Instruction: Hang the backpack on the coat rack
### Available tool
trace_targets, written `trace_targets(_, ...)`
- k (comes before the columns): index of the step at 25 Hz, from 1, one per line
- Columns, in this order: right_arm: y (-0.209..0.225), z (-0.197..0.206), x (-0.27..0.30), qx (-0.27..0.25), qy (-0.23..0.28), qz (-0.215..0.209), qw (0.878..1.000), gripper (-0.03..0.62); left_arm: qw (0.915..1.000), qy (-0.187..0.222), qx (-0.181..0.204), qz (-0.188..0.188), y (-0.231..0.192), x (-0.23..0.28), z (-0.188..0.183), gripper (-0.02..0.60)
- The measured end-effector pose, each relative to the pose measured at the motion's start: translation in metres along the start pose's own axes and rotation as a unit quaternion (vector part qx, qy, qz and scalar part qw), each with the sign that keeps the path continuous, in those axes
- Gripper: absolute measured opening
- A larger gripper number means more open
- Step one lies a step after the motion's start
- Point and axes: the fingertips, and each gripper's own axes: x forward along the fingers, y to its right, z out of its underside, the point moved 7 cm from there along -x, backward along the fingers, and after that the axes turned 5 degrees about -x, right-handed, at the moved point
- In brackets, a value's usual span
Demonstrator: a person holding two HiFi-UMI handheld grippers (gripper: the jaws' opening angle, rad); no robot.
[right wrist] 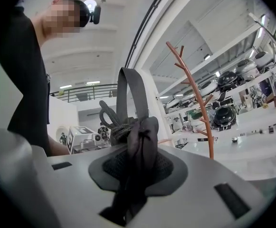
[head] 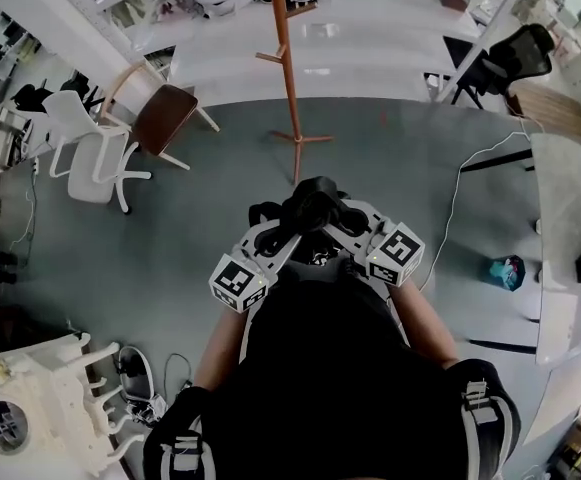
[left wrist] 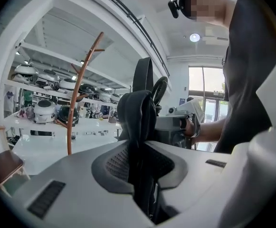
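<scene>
In the head view the black backpack (head: 315,206) is held up in front of the person, a short way before the foot of the coat rack (head: 284,58), a thin orange-brown pole with short pegs. My left gripper (head: 275,240) is shut on the pack's top from the left, and my right gripper (head: 355,230) is shut on it from the right. The left gripper view has black backpack fabric (left wrist: 137,127) pinched in my left gripper (left wrist: 140,167), with the coat rack (left wrist: 76,103) beyond. The right gripper view has bunched fabric (right wrist: 140,141) in my right gripper (right wrist: 137,170), a grey strap loop (right wrist: 127,94) above and the coat rack (right wrist: 197,99) to the right.
A white chair (head: 90,153) and a brown-seated chair (head: 165,118) stand left of the rack. A black office chair (head: 515,58) is at the back right. A white table (head: 570,238), a teal object (head: 507,271) and a floor cable (head: 460,198) are on the right.
</scene>
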Motion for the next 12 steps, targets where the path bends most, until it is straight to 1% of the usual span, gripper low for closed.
trace_targets(8,-0.017,0.004,0.051,-0.002,0.001,0.021,1.0,0.101,0.9997,0.003,-0.012,0.019,-0.04,-0.037,0.004,0.081)
trace_targets(12,-0.028,0.01,0.078,-0.001,0.001,0.029,1.0,0.1,0.9996,0.0,-0.01,0.026,-0.06,-0.057,0.008,0.081)
